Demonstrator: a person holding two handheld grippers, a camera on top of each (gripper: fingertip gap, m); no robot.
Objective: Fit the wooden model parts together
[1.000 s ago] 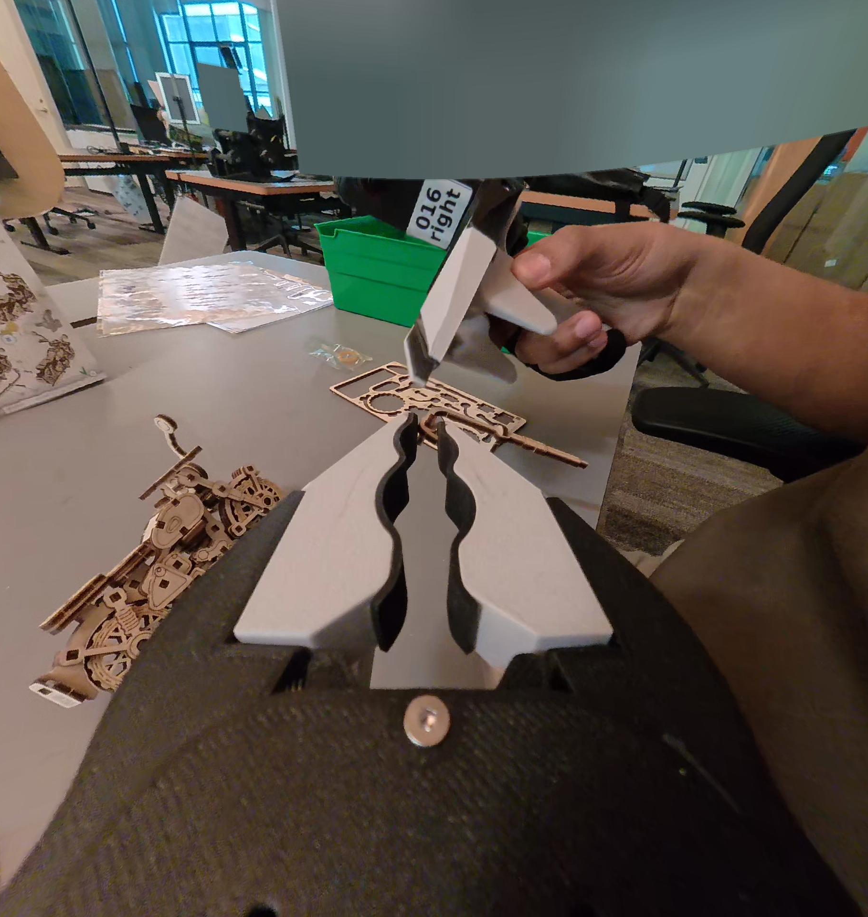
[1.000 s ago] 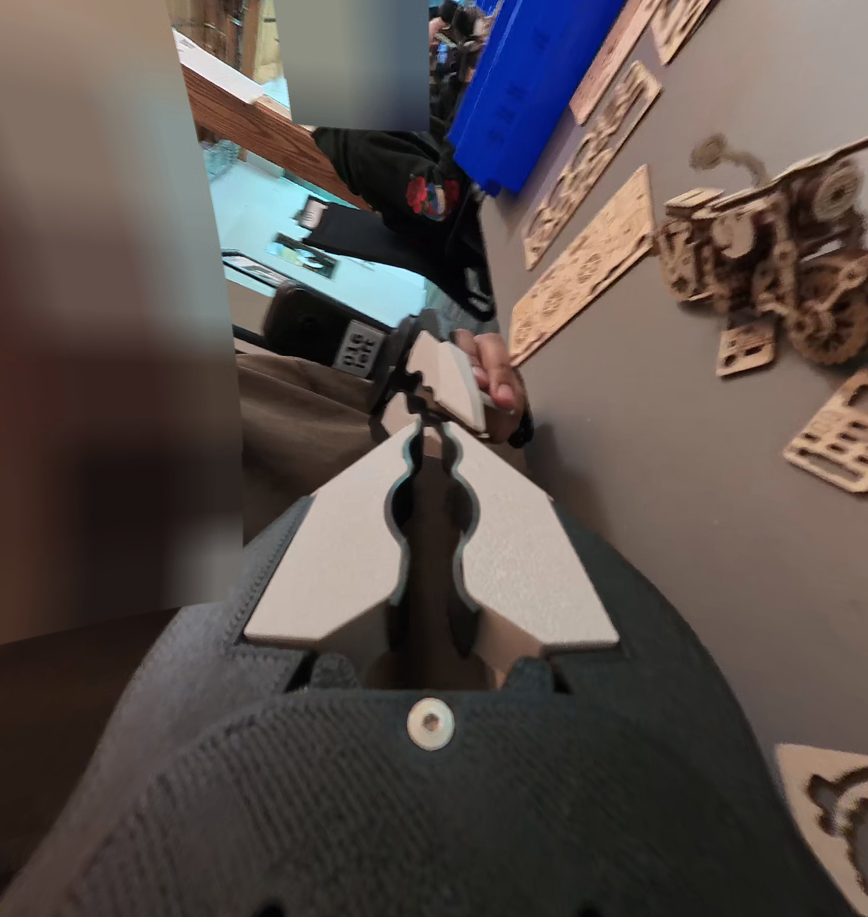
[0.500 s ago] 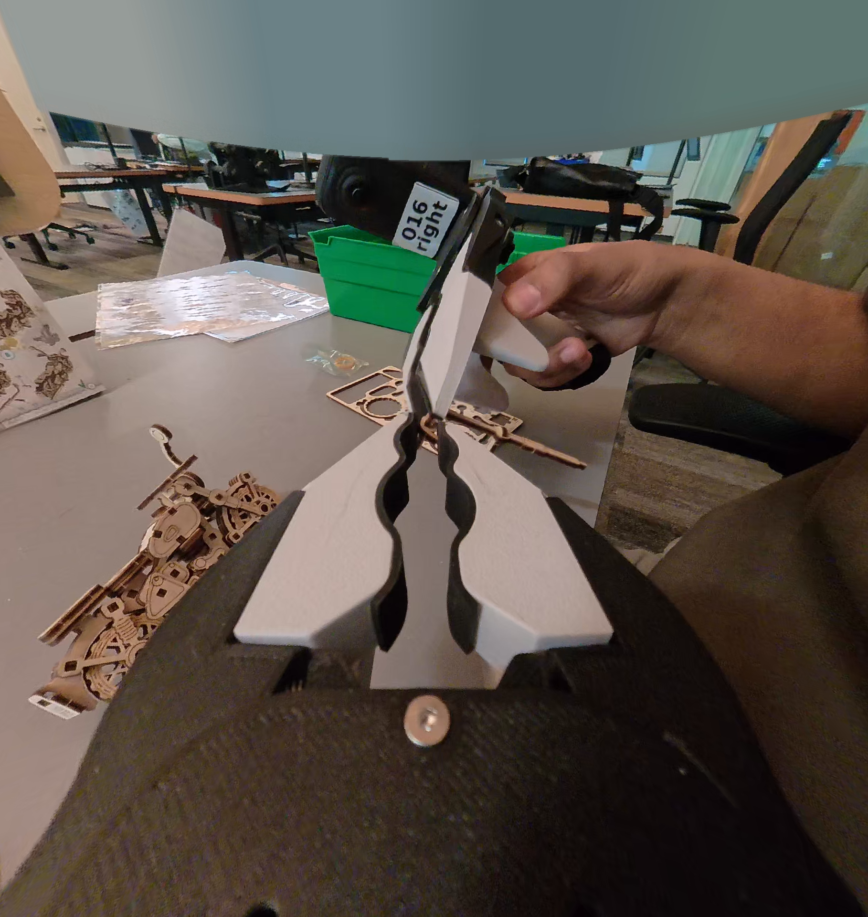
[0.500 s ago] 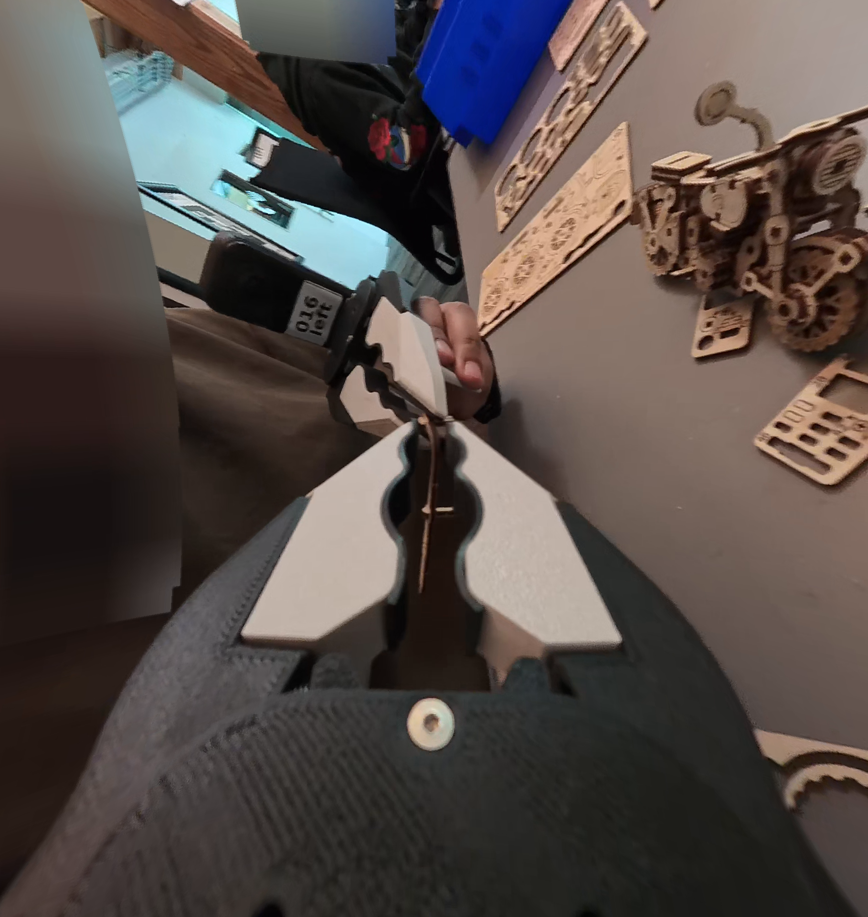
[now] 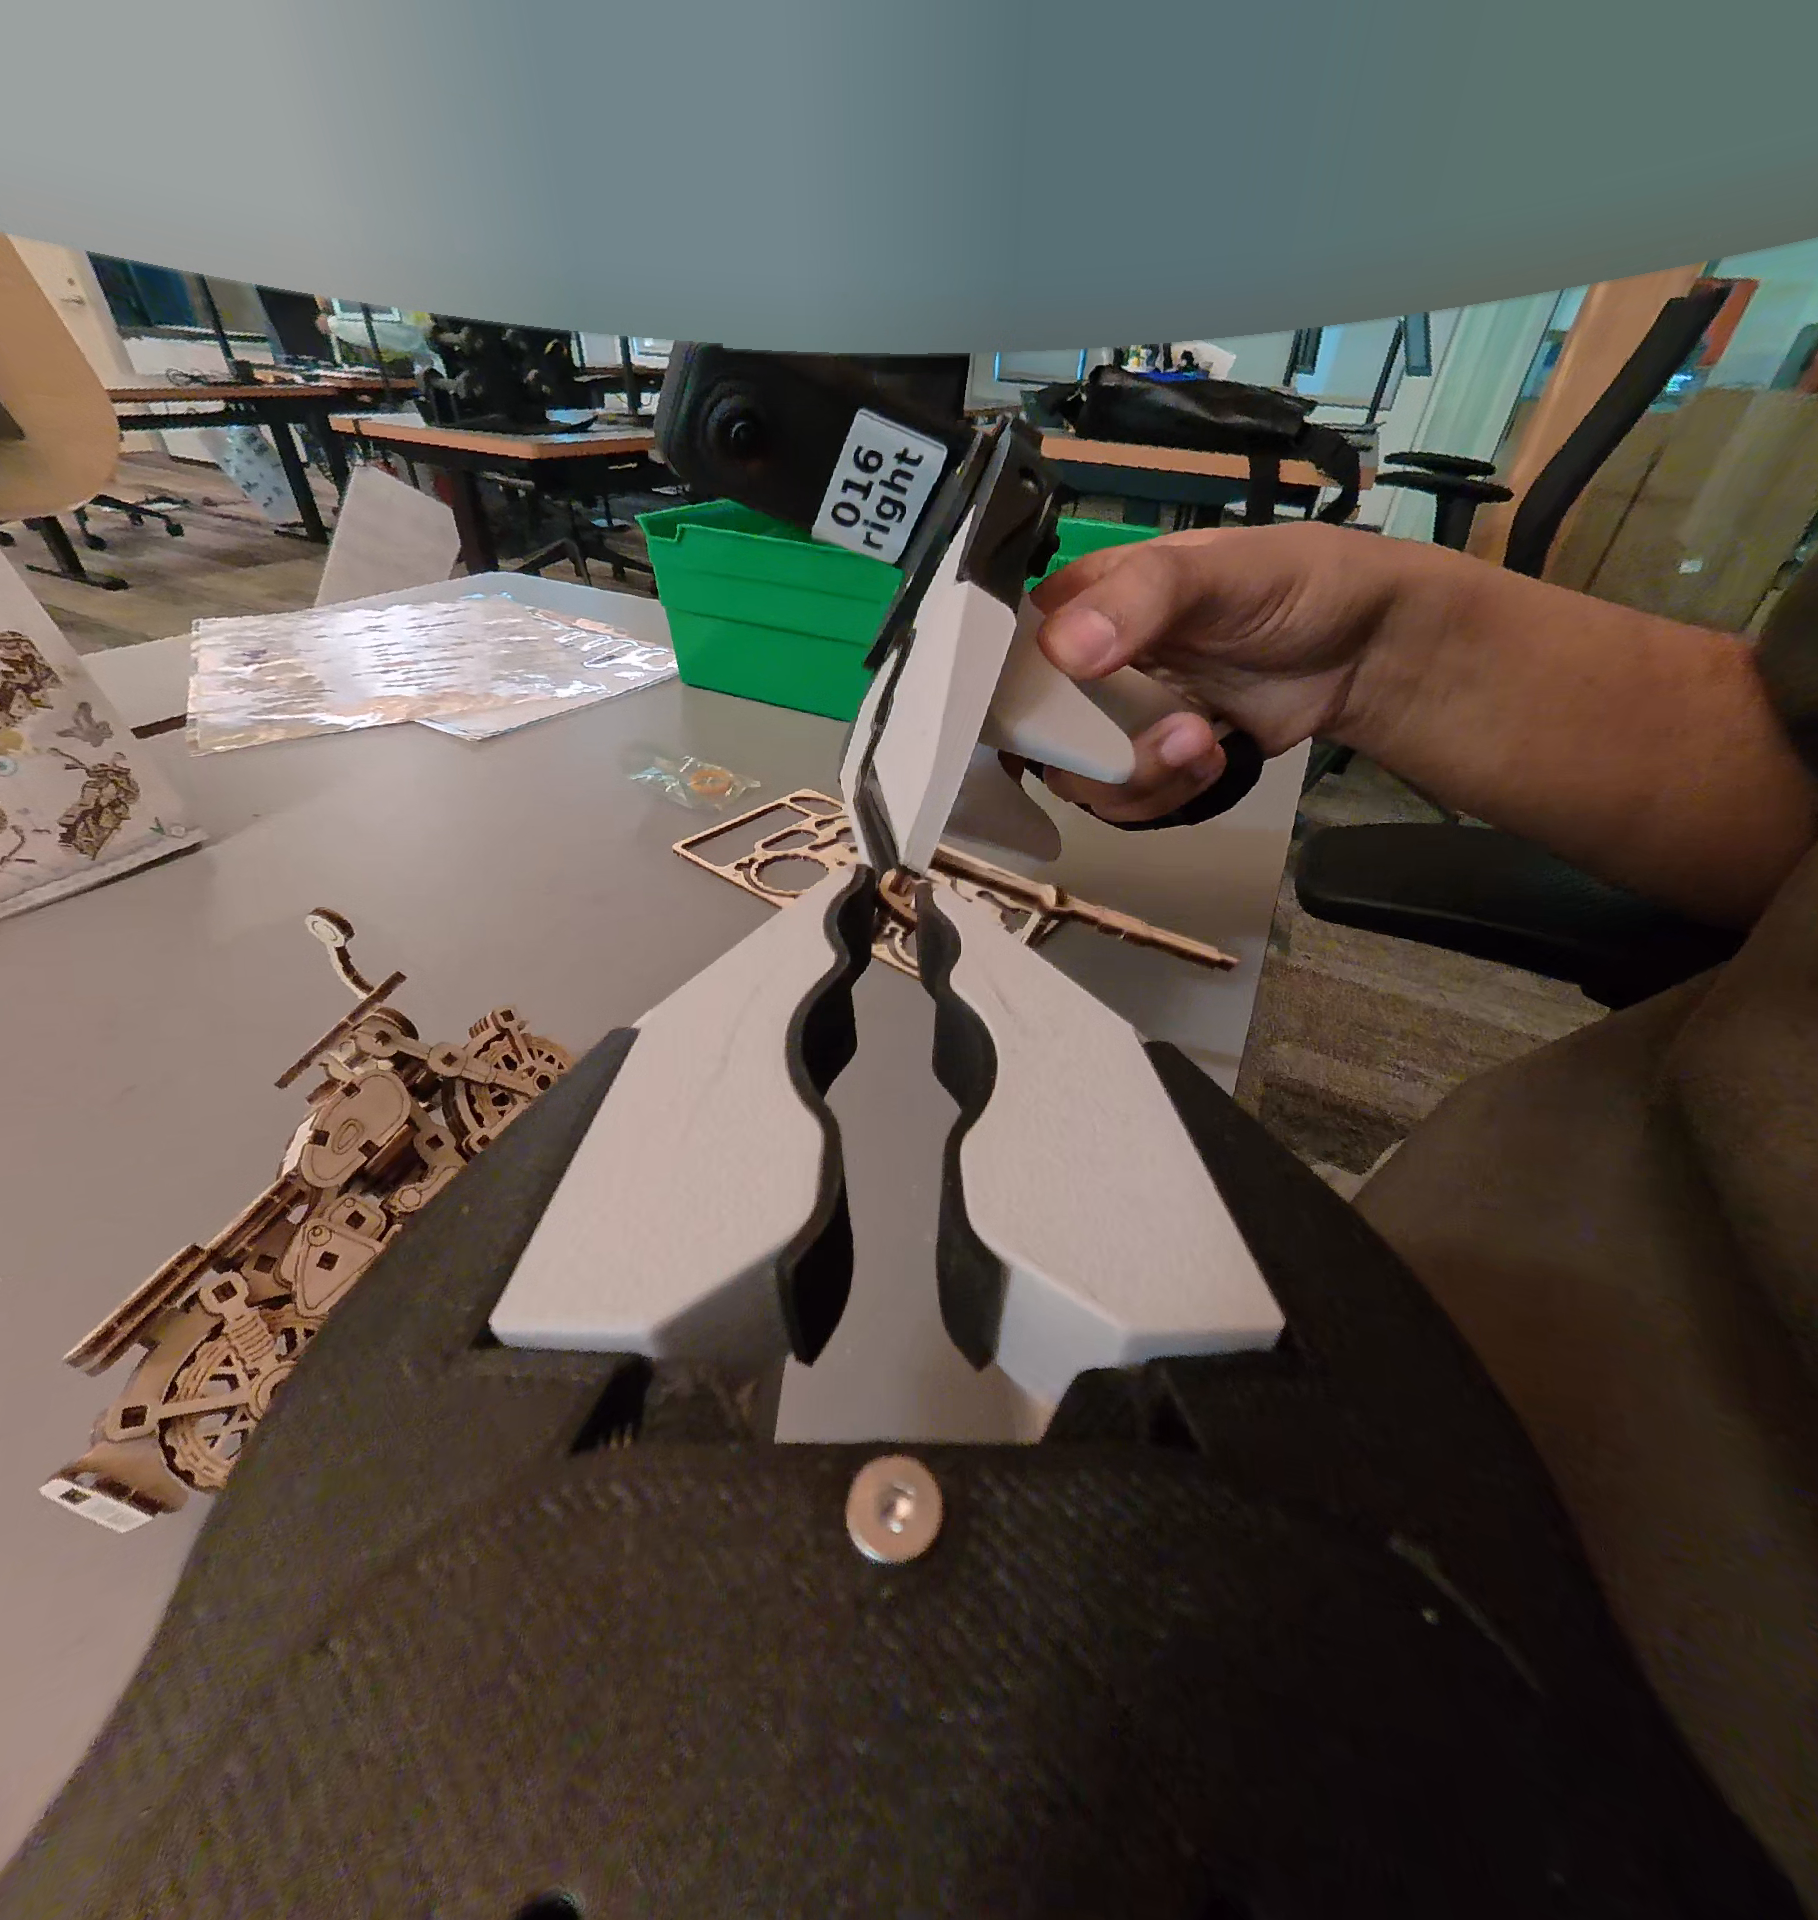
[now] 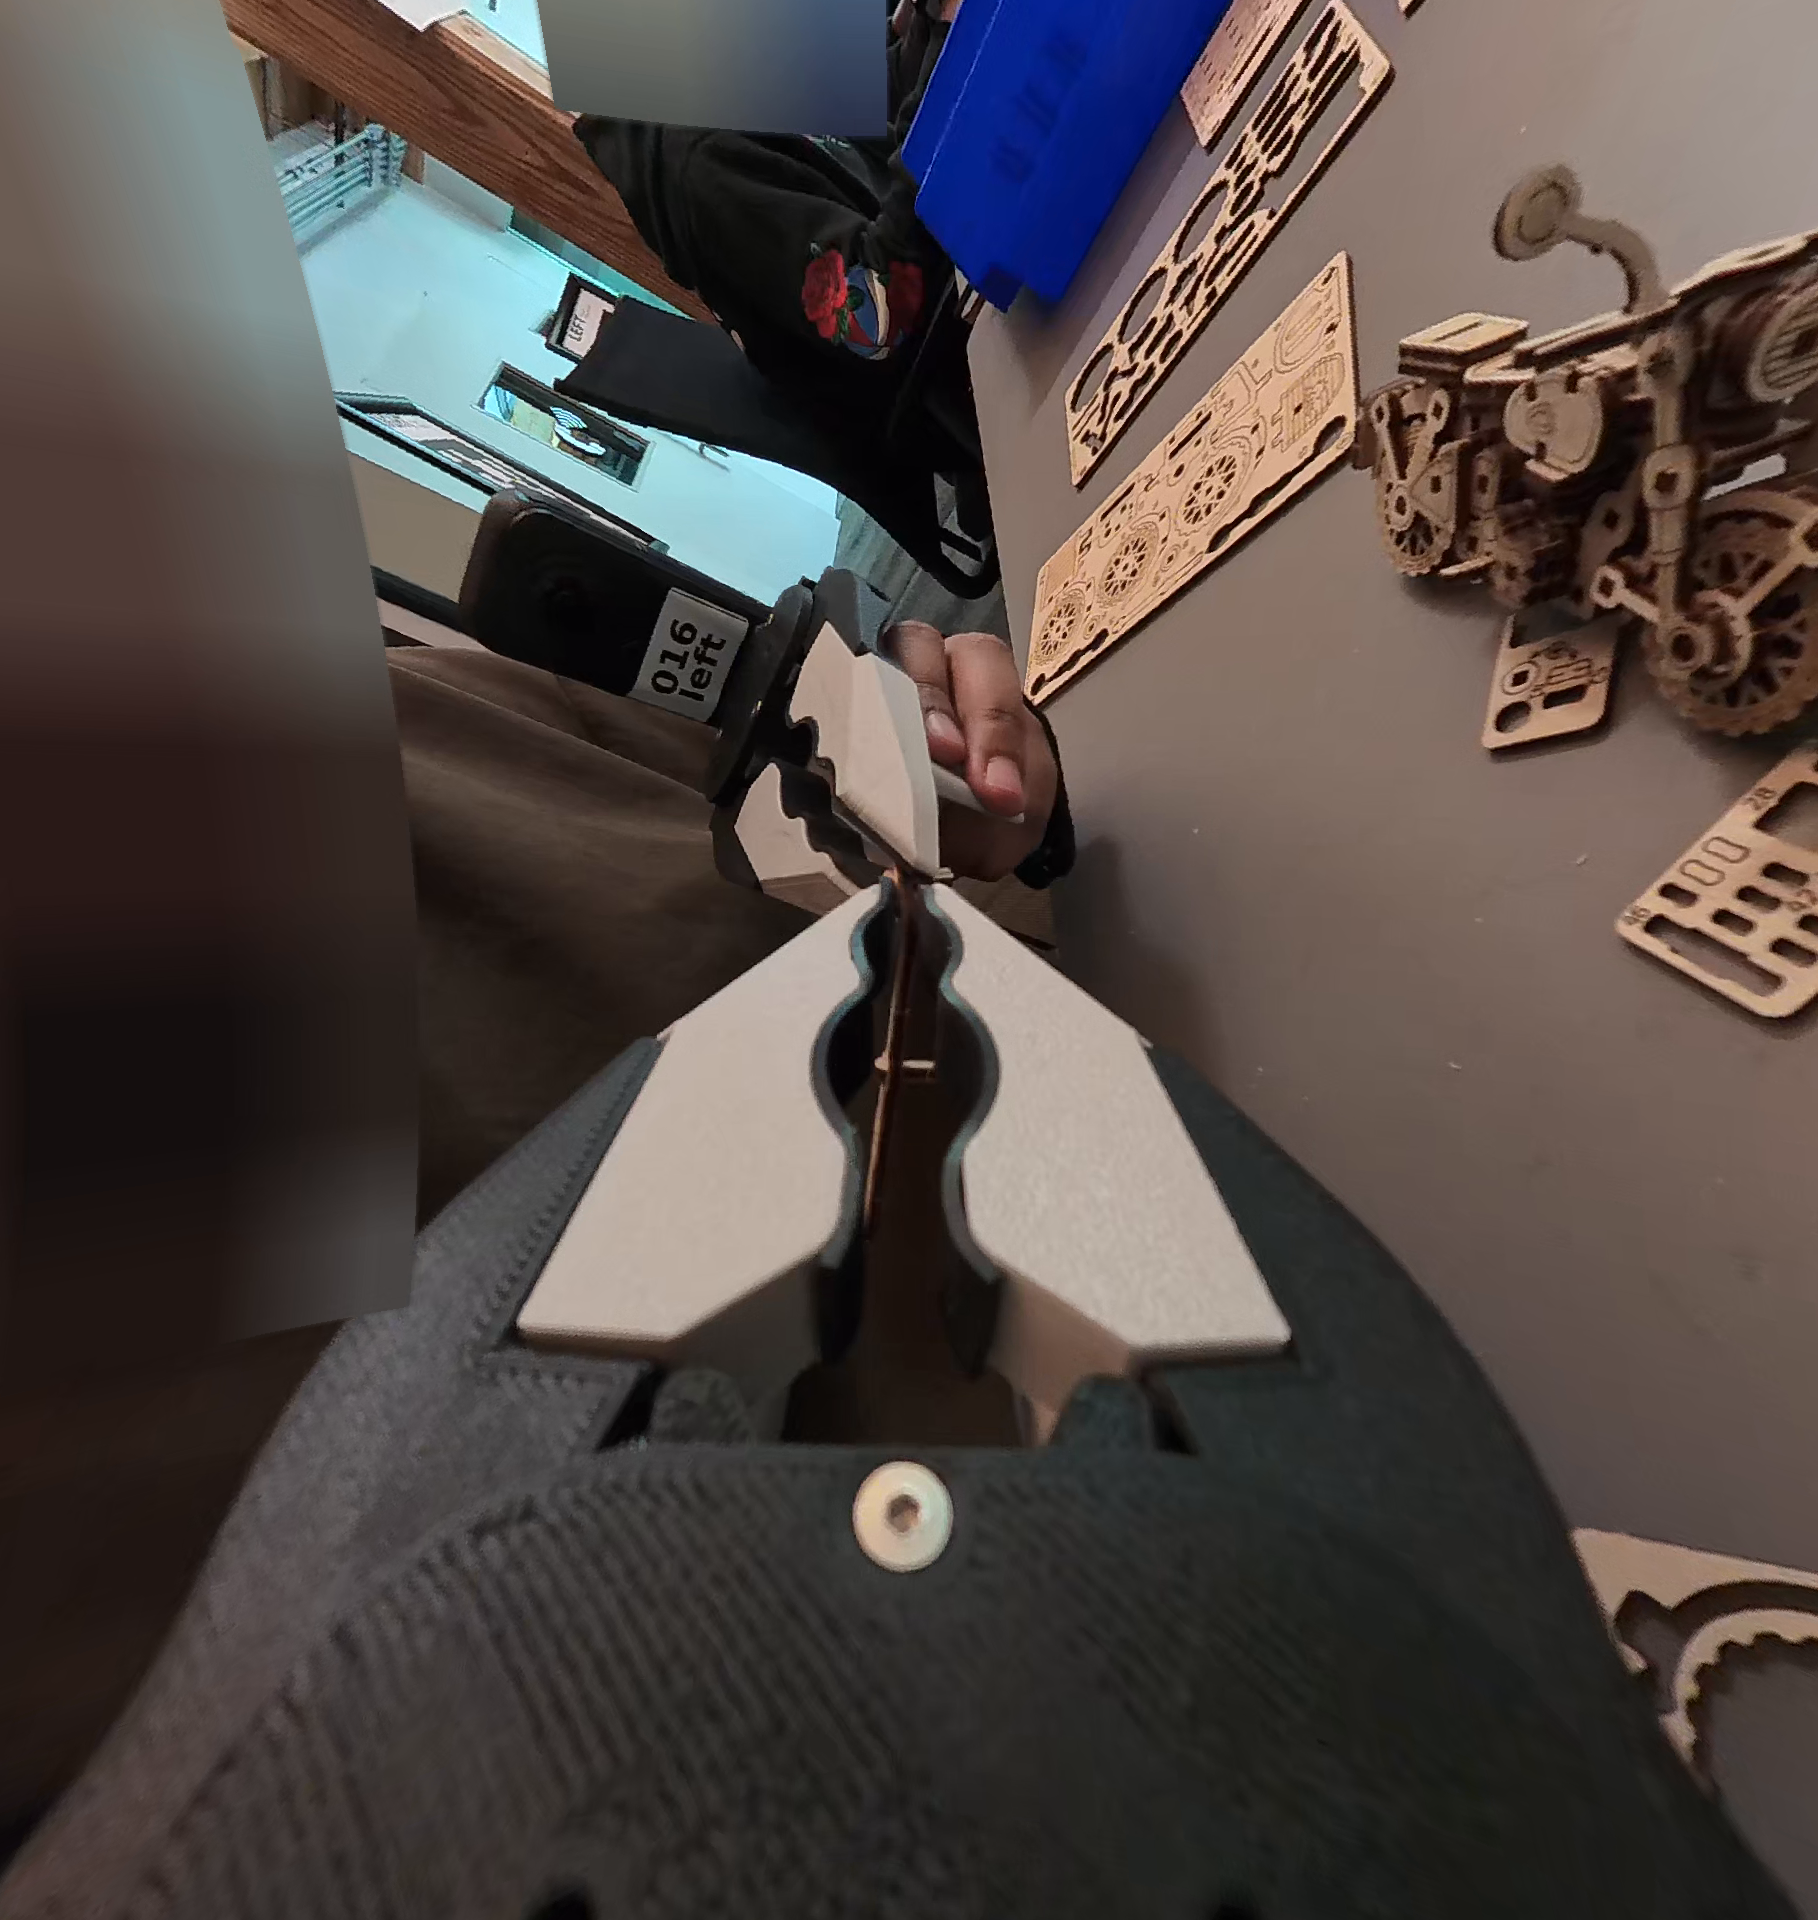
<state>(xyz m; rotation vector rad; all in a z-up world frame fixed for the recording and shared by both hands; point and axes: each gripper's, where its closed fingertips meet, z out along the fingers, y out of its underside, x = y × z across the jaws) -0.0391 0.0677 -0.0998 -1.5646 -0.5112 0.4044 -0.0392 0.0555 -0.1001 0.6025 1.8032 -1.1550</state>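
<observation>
The right gripper (image 6: 907, 914) has its jaws pinching a thin flat wooden piece (image 6: 889, 1060), seen edge-on running back between them. The left gripper (image 5: 892, 883) meets it tip to tip; its jaws stand narrowly apart, with something small and wooden (image 5: 897, 888) at their tips, though whether they grip it I cannot tell. A hand (image 5: 1206, 644) squeezes the right gripper's trigger.

Out on the grey counter (image 5: 489, 883), the half-built wooden motorcycle model (image 5: 292, 1195) lies to the near left, a punched-out part sheet (image 5: 946, 894) just beyond the tips, and a green bin (image 5: 770, 603) farther off. More part sheets (image 6: 1196, 499) and a blue bin (image 6: 1050, 135) show in the right wrist view.

The step in hand looks like mating two small parts in mid-air. The next move probably calls for aligning tab with slot, then a gentle straight push; thin plywood could snap if twisted.
</observation>
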